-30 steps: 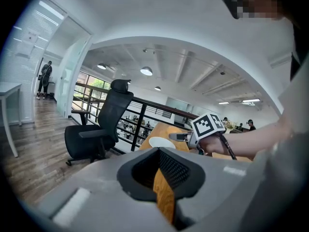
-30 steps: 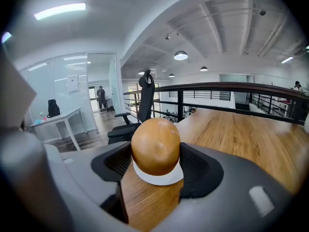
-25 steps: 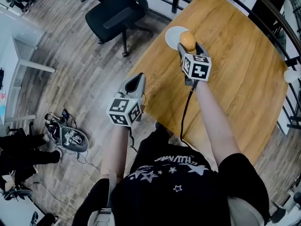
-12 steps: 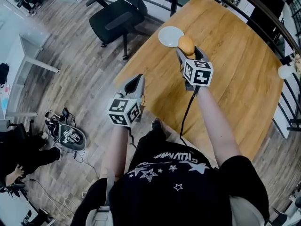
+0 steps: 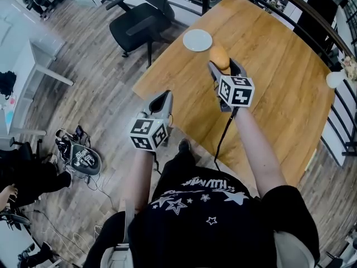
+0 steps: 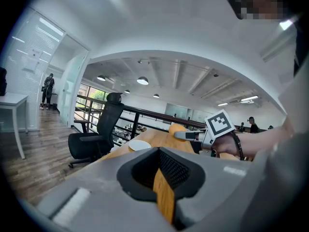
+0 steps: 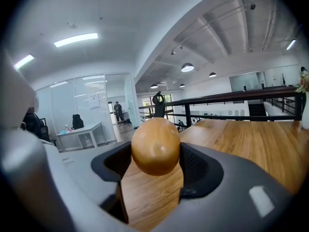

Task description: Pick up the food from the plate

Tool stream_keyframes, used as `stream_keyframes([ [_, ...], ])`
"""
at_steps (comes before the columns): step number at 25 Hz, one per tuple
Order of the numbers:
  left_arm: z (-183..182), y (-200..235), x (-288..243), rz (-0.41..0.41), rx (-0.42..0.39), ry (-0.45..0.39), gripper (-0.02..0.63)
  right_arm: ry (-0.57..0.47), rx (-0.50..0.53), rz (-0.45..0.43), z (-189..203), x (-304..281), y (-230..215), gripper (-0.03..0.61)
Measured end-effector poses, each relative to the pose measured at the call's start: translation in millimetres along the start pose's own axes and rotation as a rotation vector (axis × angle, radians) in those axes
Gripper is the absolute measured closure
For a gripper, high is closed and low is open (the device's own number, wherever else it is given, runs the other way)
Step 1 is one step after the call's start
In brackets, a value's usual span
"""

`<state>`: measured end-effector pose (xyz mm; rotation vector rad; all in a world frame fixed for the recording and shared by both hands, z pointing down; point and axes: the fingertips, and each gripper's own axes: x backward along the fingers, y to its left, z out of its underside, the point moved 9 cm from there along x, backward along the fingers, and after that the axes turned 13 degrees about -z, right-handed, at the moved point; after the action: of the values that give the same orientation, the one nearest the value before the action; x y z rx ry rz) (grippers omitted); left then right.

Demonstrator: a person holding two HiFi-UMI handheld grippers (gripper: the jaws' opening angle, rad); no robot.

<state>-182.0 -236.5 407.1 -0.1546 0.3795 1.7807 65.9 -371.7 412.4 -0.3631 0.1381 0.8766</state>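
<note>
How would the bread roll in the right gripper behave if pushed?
The bread roll looks oval, so it would probably roll. Its glossy skin may slip. It shows no dent between the jaws, so it seems firm.

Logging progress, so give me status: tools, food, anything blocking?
Right tool shut on food, held clear of plate. Left tool shut, empty. Nothing in the way.

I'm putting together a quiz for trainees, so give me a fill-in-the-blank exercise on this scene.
The round orange-brown food is gripped by the ____ hand-held gripper. The white plate lies ____. It sits on a ____ table.
Missing words: right; empty; wooden.
</note>
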Motion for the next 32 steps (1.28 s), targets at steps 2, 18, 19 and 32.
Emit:
stream_keyframes([
  [2, 4.1, -8.3, 7.4, -0.001, -0.001, -0.002, 0.613, -0.003, 0.004, -0.013, 2.5, 12.0, 3.0, 0.267],
  [18, 46.2, -86.4, 88.6, -0.005, -0.009, -0.017, 0.612, -0.004, 0.023, -0.096, 42.5, 132.6, 22.3, 0.266],
  [19, 50.6, -92.3, 94.0, -0.006, -0.01, -0.018, 0.612, -0.006, 0.024, -0.1, 46.8, 141.2, 23.3, 0.265],
  [32, 88.0, -157.2, 164.0, -0.028, -0.025, -0.016, 0.612, 0.014, 0.039, -0.15, 84.6, 232.3, 43.8, 0.266],
])
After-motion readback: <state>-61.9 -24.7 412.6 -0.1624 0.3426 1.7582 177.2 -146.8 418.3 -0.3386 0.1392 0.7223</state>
